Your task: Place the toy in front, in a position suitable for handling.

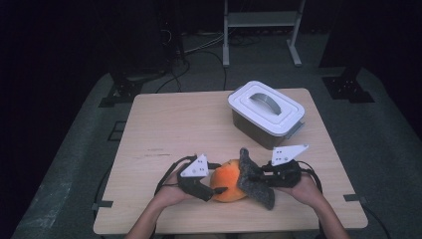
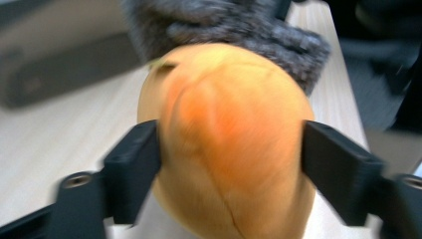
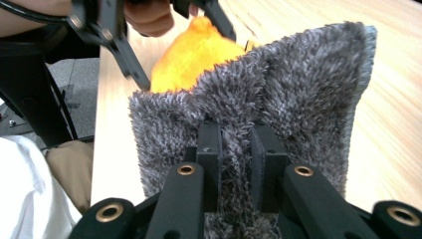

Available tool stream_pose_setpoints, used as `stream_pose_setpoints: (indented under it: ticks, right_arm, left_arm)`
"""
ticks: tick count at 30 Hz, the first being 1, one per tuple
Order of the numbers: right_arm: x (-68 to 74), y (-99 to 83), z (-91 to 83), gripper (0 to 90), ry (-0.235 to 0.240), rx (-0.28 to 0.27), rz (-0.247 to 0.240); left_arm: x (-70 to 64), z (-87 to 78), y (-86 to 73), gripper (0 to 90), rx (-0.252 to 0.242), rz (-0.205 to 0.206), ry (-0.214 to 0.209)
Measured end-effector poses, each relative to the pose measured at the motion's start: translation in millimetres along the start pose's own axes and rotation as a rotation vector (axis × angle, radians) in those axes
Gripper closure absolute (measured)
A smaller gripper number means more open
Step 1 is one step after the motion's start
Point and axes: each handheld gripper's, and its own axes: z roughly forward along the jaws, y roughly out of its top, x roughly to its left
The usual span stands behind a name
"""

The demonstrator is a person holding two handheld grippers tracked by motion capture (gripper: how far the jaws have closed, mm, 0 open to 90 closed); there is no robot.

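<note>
- Orange fruit point(image 1: 228, 185), rounded and slightly egg-shaped, sits on the counter point(image 1: 169, 129) between the two tongs, at the near edge of the counter.
- In the left gripper view the fruit's point(image 2: 226, 144) long axis runs away from the camera, roughly along the jaws; its narrower far end points toward the cloth. A faint seam runs lengthwise down its skin.
- Fruit skin: smooth, matte, orange with a deeper reddish blush on the upper side.
- Left tongs point(image 1: 219, 189) are clamped across the fruit's width, one black jaw pressed flat on each flank; jaws wide apart with the fruit between them.
- Grey cloth point(image 1: 255, 183): thick, shaggy pile, roughly rectangular, standing on edge and bent, touching the fruit on the side facing the right tongs.
- Right tongs point(image 1: 252, 175) pinch a fold of the cloth point(image 3: 278, 94); jaws nearly together with pile bunched between them. Beyond the cloth's top edge, the fruit point(image 3: 191, 52) and the left tongs' jaws.
- Cloth's long axis in the high view runs roughly front to back, across the line joining the two tongs.
- Farther beyond the right tongs: a white-lidded box point(image 1: 266, 113) with a grey handle, dark sides, rectangular with rounded corners, well apart from the fruit.
- Counter: pale wood-grain laminate.
</note>
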Motion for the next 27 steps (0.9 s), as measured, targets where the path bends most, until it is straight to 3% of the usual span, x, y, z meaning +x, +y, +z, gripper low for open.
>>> stream_pose_setpoints:
  ticks: [1,2,3,4,7,10,12,14,16,19,25,27]
  right_arm:
    - [0.1,-0.6,1.1,76.5,0.009,0.002,0.003]
    - [0.9,-0.6,2.0,76.5,0.024,0.005,0.004]
    - [2.1,-0.3,3.3,76.5,0.034,0.005,-0.002]
    - [3.9,0.7,4.7,76.5,0.044,0.010,-0.004]
    - [9.5,4.8,5.8,76.6,0.053,0.034,-0.027]
    - [14.3,12.3,-0.6,77.1,0.032,-0.016,-0.045]
    - [19.9,20.7,-3.3,77.1,0.039,-0.090,-0.060]
    - [25.7,26.8,-1.2,77.2,0.030,-0.099,-0.079]
    - [27.7,27.0,4.3,77.2,0.021,-0.066,-0.099]
    - [21.5,19.7,7.1,77.2,0.034,-0.066,-0.079]
    - [7.3,7.4,-3.2,76.9,-0.066,-0.024,-0.051]
    - [3.2,4.0,-3.7,76.8,-0.065,-0.027,-0.032]
  left_arm:
    - [2.8,2.2,0.2,13.4,0.023,-0.069,-0.027]
    - [3.4,3.9,0.2,10.7,0.033,-0.102,-0.023]
    - [2.3,5.4,-0.1,10.9,0.029,-0.102,-0.022]
    - [0.6,6.3,0.4,13.6,0.037,-0.087,-0.034]
    - [-6.5,3.4,3.2,29.3,0.041,0.016,0.012]
    - [-9.0,1.7,3.8,38.3,0.022,0.072,0.024]
    - [-13.9,4.1,5.0,38.9,0.024,0.124,0.013]
    - [-17.9,5.8,7.0,38.9,0.031,0.154,0.013]
    - [-18.1,6.3,6.9,38.7,0.045,0.159,0.012]
    - [-16.1,5.3,4.8,38.7,0.039,0.145,0.007]
    - [-13.7,4.8,3.8,37.4,0.029,0.126,0.003]
    - [-13.7,5.5,4.6,34.6,0.027,0.109,0.005]
